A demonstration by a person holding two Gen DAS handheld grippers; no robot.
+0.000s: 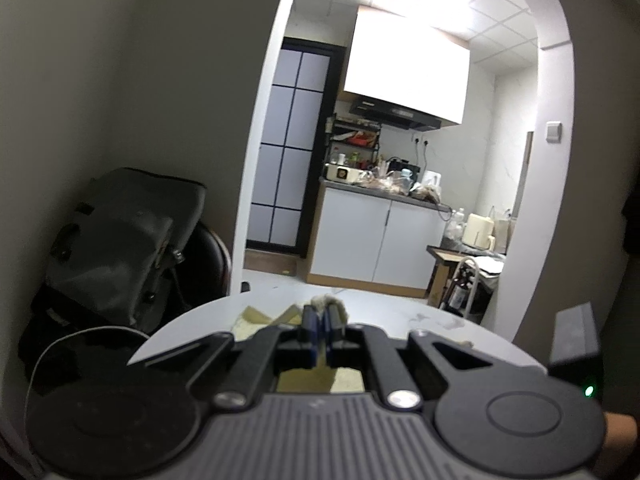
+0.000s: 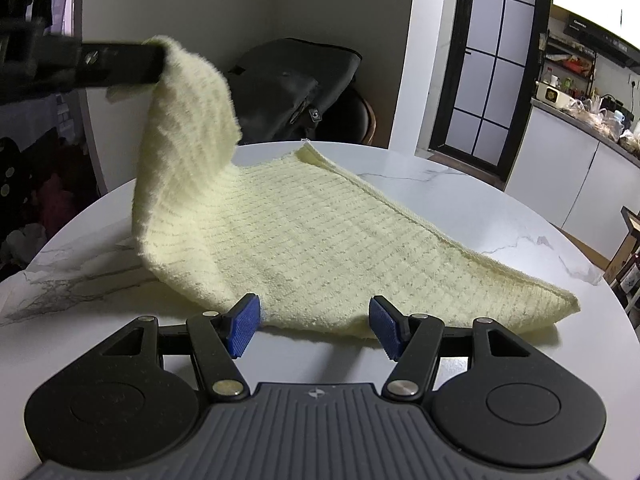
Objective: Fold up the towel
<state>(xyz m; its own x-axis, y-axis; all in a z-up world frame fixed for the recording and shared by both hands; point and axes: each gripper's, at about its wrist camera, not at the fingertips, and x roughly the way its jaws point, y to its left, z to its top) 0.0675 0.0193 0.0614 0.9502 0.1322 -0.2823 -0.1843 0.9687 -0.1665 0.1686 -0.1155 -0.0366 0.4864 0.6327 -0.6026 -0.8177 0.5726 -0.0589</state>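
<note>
Pale yellow ribbed towel (image 2: pixel 304 240) is lying on a round white marble table (image 2: pixel 480 208), one corner being lifted by the left gripper (image 2: pixel 152 64), clamped on it. The right gripper (image 2: pixel 316 326) is hovering wide apart at the near edge.

One yellow towel (image 2: pixel 304 236), one round marble table (image 2: pixel 500 220), two grippers (image 1: pixel 320 334) (image 2: pixel 314 326), one dark bag (image 2: pixel 296 80) behind.
</note>
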